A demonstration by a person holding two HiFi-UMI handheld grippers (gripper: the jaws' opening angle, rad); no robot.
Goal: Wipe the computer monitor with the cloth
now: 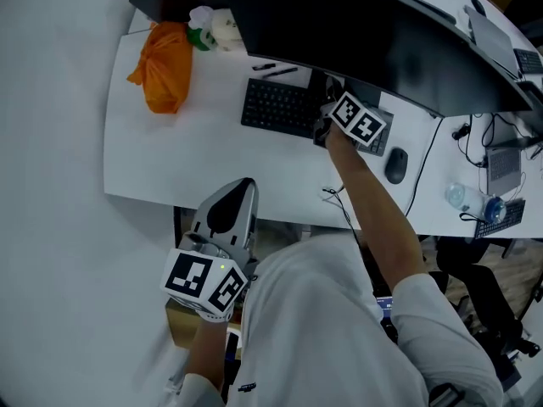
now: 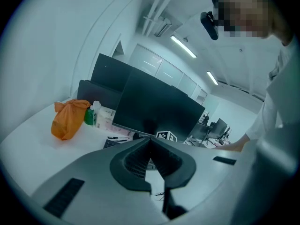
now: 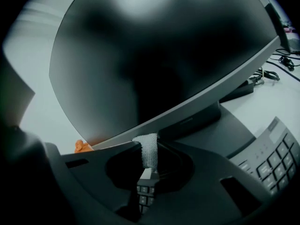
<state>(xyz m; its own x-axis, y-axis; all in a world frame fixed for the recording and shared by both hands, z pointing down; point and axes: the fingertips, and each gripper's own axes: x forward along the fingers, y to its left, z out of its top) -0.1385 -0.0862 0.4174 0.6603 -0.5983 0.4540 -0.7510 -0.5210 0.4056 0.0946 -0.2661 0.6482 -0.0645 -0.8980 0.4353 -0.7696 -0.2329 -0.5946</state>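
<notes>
The dark computer monitor [image 1: 339, 32] stands along the back of the white desk [image 1: 170, 159] and fills the right gripper view [image 3: 164, 55]. My right gripper [image 3: 150, 142] is shut on a narrow white cloth [image 3: 149, 151], whose top end touches the monitor's lower bezel. In the head view the right gripper [image 1: 329, 110] reaches over the keyboard [image 1: 280, 107] to the screen's bottom edge; the cloth is hidden there. My left gripper [image 1: 244, 185] hovers at the desk's front edge, shut and holding nothing [image 2: 151, 139], with the monitor [image 2: 159, 107] well beyond it.
An orange bag [image 1: 161, 75] and a green bottle [image 1: 201, 36] sit at the desk's back left. Two pens [image 1: 276, 70] lie behind the keyboard. A mouse [image 1: 395, 166], cables and a water bottle [image 1: 467, 197] are to the right. The monitor's stand [image 3: 225, 125] is right of the cloth.
</notes>
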